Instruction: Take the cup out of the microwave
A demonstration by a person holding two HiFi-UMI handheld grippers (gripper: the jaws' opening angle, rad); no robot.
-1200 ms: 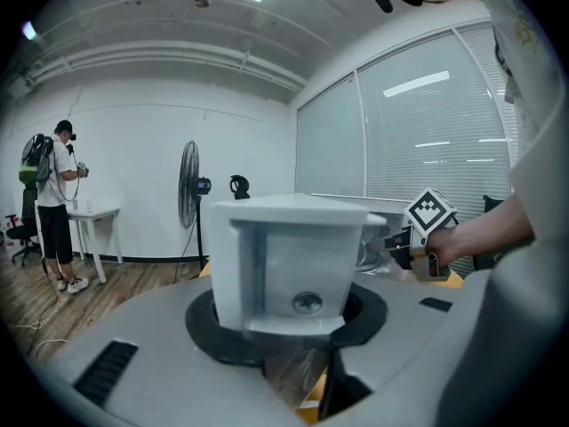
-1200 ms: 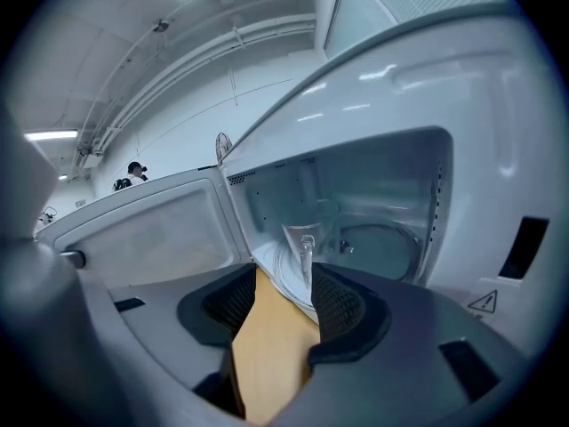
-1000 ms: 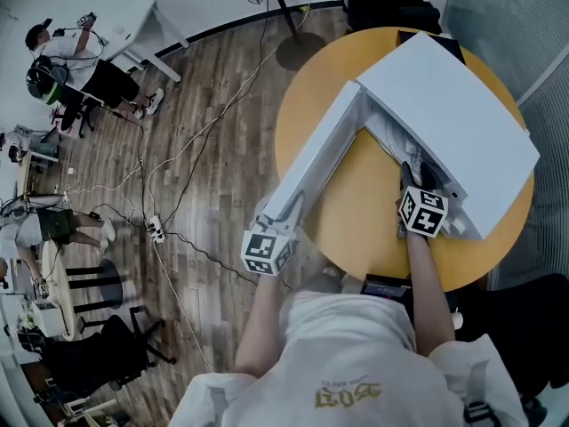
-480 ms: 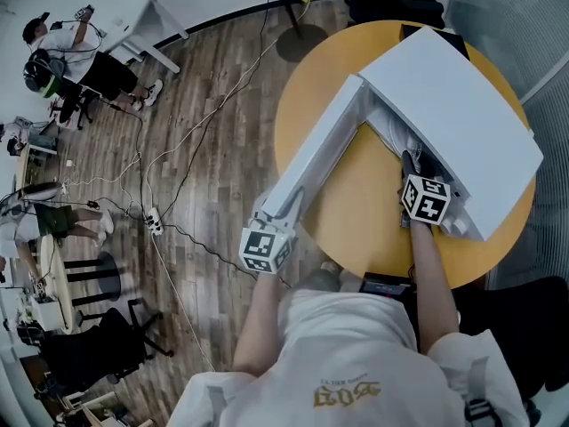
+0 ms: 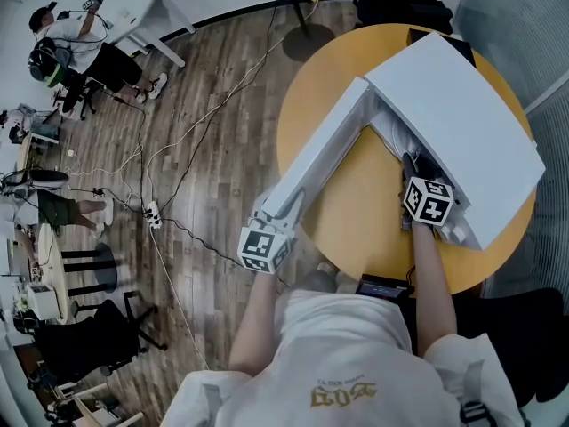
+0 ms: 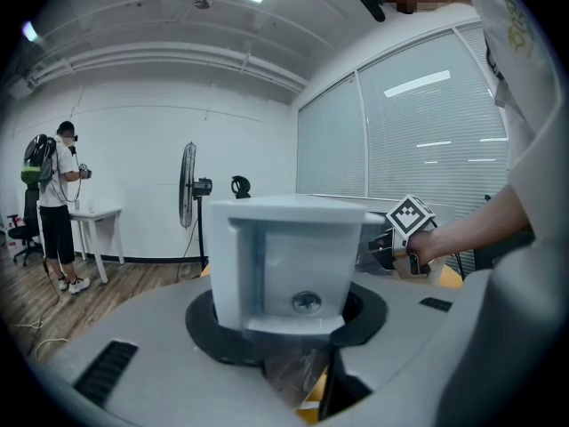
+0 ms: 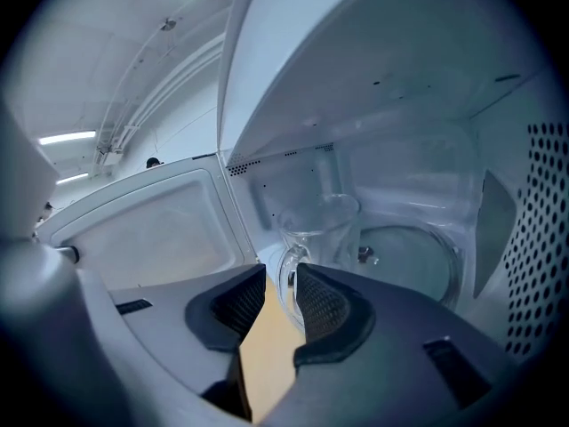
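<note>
Cup (image 7: 317, 234), clear glass with a looped handle, stands upright inside the white microwave (image 5: 462, 118), near the front of the cavity. In the right gripper view it sits at 12 o'clock, just beyond my right gripper (image 7: 271, 294). The handle faces me and stands between the two ribbed fingers (image 7: 322, 305). They have just been closing, but a gap shows beside the handle, so I read them as released, not clamped on it. A round glass turntable (image 7: 418, 261) spreads out at the cup's 3 o'clock.

From the head view, the microwave occupies the 2 o'clock side of a round yellow counter (image 5: 364, 216), and my right gripper reaches into its open mouth. The microwave door (image 5: 320, 163) swings out toward 7 o'clock, past the counter's rim. My left gripper (image 5: 284, 208) is clenched on the door's free end. Its own view shows that white door end pinched between its fingers.
</note>
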